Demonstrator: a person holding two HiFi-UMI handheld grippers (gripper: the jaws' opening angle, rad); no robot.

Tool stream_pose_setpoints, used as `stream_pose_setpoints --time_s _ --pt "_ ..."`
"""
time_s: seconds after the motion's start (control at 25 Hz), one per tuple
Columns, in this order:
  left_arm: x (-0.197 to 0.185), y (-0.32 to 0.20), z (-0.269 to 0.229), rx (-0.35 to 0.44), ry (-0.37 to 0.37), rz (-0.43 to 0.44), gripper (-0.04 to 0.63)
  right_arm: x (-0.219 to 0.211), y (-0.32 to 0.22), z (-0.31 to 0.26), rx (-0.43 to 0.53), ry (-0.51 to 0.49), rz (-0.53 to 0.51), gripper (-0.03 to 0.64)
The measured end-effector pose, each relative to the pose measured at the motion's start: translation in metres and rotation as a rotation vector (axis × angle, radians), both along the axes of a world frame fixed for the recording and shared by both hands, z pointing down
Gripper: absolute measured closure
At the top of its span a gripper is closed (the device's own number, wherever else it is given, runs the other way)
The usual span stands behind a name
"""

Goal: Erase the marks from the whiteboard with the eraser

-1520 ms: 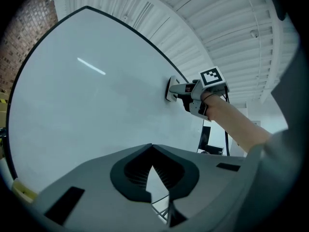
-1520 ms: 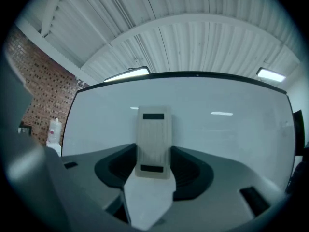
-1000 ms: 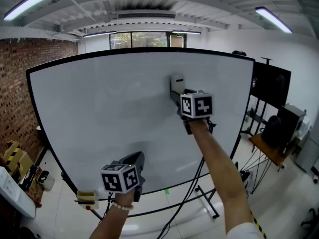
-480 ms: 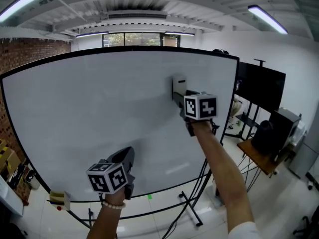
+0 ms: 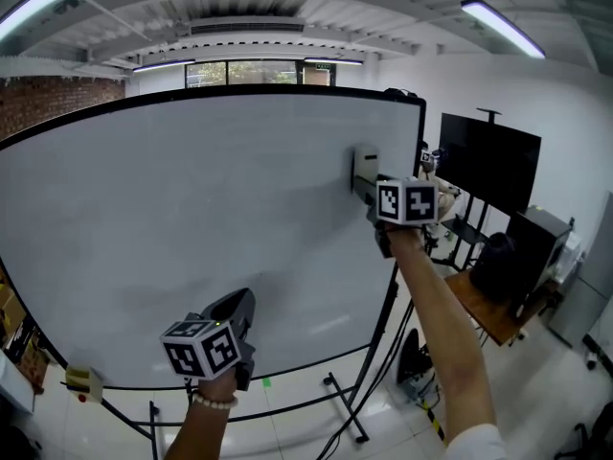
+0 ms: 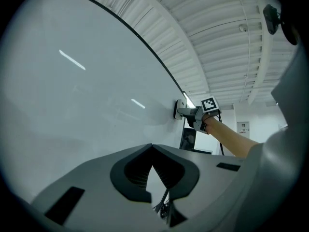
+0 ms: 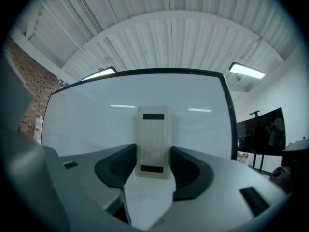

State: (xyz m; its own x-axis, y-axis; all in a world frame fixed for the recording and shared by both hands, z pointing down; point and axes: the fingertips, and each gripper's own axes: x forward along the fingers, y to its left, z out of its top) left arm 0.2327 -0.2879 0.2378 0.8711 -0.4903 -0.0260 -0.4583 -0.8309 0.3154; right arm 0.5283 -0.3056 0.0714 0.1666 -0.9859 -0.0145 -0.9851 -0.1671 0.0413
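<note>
since a second ago the right gripper [image 5: 368,186] has carried the eraser [image 5: 365,164] along the whiteboard [image 5: 192,218], closer to its right edge. the left gripper [image 5: 238,307] stays low, near the board's bottom edge.

count: one whiteboard, one eraser, two grippers, and one black screen [image 5: 488,166] beyond the board's right edge.

the eraser is pale, oblong and upright, with its face flat against the board, in the board's upper right part and near the right edge. in the right gripper view it stands between the two jaws, which press on its lower half from both sides while its upper half rises clear above them. the right gripper is clamped on it and reaches in from the room side of the board.

the left gripper's jaws are closed tip to tip with nothing between them. it points along the board, well apart from the eraser, below it and to its left. its own view shows the right gripper and the eraser farther along the board's surface.
</note>
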Motion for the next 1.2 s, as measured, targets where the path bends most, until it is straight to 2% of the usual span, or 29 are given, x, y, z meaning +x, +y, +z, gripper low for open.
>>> stream_pose_setpoints --time_s 0.36,0.56,0.76,1.2 --pt "0.039 0.003 0.016 -0.003 -0.027 -0.009 0.604 0.097 0.023 0.006 0.0 -0.008 0.038 0.37" --pt "0.049 0.005 0.018 -0.003 -0.034 -0.015 0.604 0.134 0.033 0.015 -0.023 0.002 0.062 0.369" --pt "0.056 0.006 0.02 -0.002 -0.029 -0.015 0.604 0.15 0.036 0.029 -0.031 0.0 0.069 0.368" --pt "0.055 0.01 0.036 -0.034 -0.046 -0.024 0.604 0.15 0.038 0.096 -0.064 -0.013 0.026 0.368"
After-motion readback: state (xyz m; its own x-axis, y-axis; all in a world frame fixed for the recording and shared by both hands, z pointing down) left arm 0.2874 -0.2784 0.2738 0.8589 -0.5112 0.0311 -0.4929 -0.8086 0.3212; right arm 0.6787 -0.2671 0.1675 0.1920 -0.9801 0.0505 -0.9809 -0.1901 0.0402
